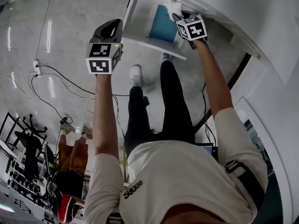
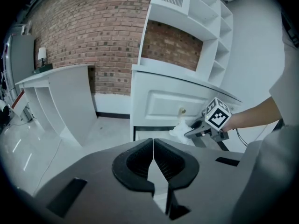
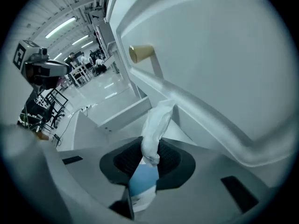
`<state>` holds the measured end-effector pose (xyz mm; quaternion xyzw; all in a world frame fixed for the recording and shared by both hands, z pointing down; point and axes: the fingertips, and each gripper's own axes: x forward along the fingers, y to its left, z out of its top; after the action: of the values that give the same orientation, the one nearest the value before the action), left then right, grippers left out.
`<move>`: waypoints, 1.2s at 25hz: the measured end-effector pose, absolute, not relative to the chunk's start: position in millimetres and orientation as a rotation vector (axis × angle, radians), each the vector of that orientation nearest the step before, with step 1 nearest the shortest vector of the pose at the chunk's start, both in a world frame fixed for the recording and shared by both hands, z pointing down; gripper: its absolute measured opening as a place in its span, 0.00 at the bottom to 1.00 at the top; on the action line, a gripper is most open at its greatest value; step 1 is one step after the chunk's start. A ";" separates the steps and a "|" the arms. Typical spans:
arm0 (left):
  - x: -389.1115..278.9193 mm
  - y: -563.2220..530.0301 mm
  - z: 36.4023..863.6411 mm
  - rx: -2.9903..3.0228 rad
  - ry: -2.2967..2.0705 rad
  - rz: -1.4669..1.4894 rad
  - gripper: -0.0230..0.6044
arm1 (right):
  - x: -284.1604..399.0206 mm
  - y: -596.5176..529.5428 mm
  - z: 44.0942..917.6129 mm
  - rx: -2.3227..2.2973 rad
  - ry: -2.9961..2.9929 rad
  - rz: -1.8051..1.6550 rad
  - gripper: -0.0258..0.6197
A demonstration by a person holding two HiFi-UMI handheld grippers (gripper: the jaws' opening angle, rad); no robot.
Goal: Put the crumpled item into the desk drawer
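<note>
The crumpled white item (image 3: pixel 156 125) hangs between the pads of my right gripper (image 3: pixel 148 155), which is shut on it. In the head view that gripper (image 1: pixel 180 20) holds the item (image 1: pixel 174 7) over the back of the open white drawer (image 1: pixel 135 20), just under a closed drawer front with a brass knob (image 3: pixel 141 53). A blue flat thing (image 1: pixel 162 24) lies inside the drawer. My left gripper (image 1: pixel 110 28) hovers left of the drawer, clear of it. Its jaws (image 2: pixel 153 143) meet at the tips with nothing between them. From the left gripper view the right gripper (image 2: pixel 201 127) and the item (image 2: pixel 180 130) show at the desk.
The white desk (image 2: pixel 163 99) carries tall shelves (image 2: pixel 205 27) against a brick wall. A second white counter (image 2: pixel 56 92) stands to the left. Cables and a power strip (image 1: pixel 36 68) lie on the glossy floor. The person's feet (image 1: pixel 135 74) stand right below the drawer.
</note>
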<state>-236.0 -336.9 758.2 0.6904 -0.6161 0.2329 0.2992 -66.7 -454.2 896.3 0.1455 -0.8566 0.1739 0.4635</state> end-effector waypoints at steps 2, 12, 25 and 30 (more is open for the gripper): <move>-237.0 -337.8 771.2 1.826 -1.621 0.633 0.07 | -75.4 -457.9 912.9 0.332 -2.088 0.399 0.15; -250.4 -331.3 819.3 1.800 -1.588 0.674 0.07 | -107.1 -474.6 995.1 0.279 -2.012 0.296 0.15; -253.6 -317.7 840.7 1.774 -1.599 0.686 0.07 | -122.8 -476.4 1048.8 0.299 -1.976 0.449 0.16; -248.9 -320.9 839.6 1.775 -1.598 0.680 0.07 | -116.0 -471.2 1058.2 0.295 -1.946 0.496 0.30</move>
<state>-248.9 -320.9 839.6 0.6764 -0.6090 0.2592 0.3230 -116.0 -471.2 1058.2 0.1236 -0.8143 0.2077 0.5278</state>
